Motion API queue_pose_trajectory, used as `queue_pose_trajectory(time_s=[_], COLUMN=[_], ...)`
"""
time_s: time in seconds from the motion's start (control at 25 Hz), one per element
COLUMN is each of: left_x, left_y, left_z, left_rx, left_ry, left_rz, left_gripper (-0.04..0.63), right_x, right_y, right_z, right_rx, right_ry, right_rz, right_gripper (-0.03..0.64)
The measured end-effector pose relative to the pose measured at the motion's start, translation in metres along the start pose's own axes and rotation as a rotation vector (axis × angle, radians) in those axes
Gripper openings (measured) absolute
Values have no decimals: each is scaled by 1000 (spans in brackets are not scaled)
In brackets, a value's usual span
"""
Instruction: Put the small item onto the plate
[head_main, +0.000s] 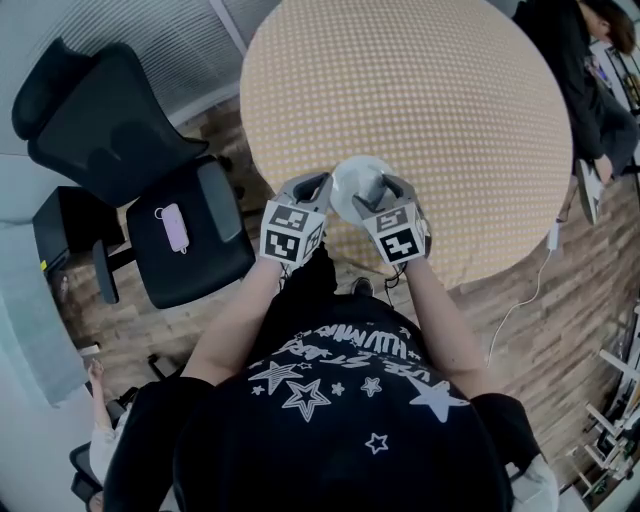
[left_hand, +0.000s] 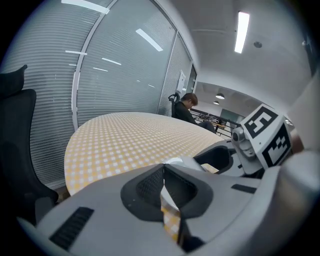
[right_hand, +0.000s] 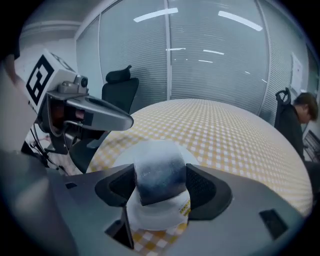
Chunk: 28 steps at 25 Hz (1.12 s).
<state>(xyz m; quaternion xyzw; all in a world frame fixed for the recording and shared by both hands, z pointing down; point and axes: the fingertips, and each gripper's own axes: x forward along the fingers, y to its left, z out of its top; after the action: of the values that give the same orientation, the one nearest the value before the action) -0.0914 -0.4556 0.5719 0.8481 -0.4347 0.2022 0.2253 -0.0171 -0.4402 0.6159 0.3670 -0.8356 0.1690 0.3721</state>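
Note:
My right gripper (right_hand: 160, 182) is shut on the small item (right_hand: 156, 172), a grey-white rounded block whose white lower part carries a small yellow print. It hangs just above the white plate (right_hand: 122, 156), which lies near the front edge of the round, yellow-checked table (head_main: 420, 90). From the head view the plate (head_main: 352, 178) shows between both grippers, and the right gripper (head_main: 388, 192) reaches over it. The left gripper (head_main: 312, 190) sits at the plate's left rim. Its jaws (left_hand: 162, 170) are shut together with nothing between them. Only a sliver of the plate (left_hand: 173, 161) shows past them.
A black office chair (head_main: 110, 120) and a black seat with a pink phone (head_main: 174, 226) stand left of the table. A person in dark clothes (head_main: 585, 70) sits at the far right. A white cable (head_main: 535, 285) runs over the wooden floor. Glass walls with blinds (right_hand: 215, 60) stand behind.

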Motion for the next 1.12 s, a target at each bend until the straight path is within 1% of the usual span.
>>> queue_pose_trajectory(time_s=[0.12, 0.2, 0.32, 0.52, 0.76, 0.96, 1.12], left_x=[4, 6, 8, 10, 14, 14, 13], left_y=[2, 3, 1, -3, -9, -11, -13], left_z=[-1, -2, -2, -3, -2, 4, 11], left_rx=[6, 9, 16, 26, 38, 49, 54], left_ry=[12, 18, 27, 36, 37, 31, 19], left_rz=[-6, -9, -18, -31, -40, -39, -31], left_gripper=[9, 8, 9, 8, 8, 9, 8], right_x=[6, 9, 9, 12, 12, 3, -8], right_y=[2, 4, 4, 5, 5, 8, 6], right_z=[-5, -6, -8, -8, -11, -1, 7], right_rx=[-113, -160, -158, -134, -135, -102, -98], right_ry=[76, 111, 143, 182, 162, 78, 40], right_rz=[-34, -40, -29, 22, 26, 51, 53], right_gripper=[302, 301, 301, 301, 301, 302, 302])
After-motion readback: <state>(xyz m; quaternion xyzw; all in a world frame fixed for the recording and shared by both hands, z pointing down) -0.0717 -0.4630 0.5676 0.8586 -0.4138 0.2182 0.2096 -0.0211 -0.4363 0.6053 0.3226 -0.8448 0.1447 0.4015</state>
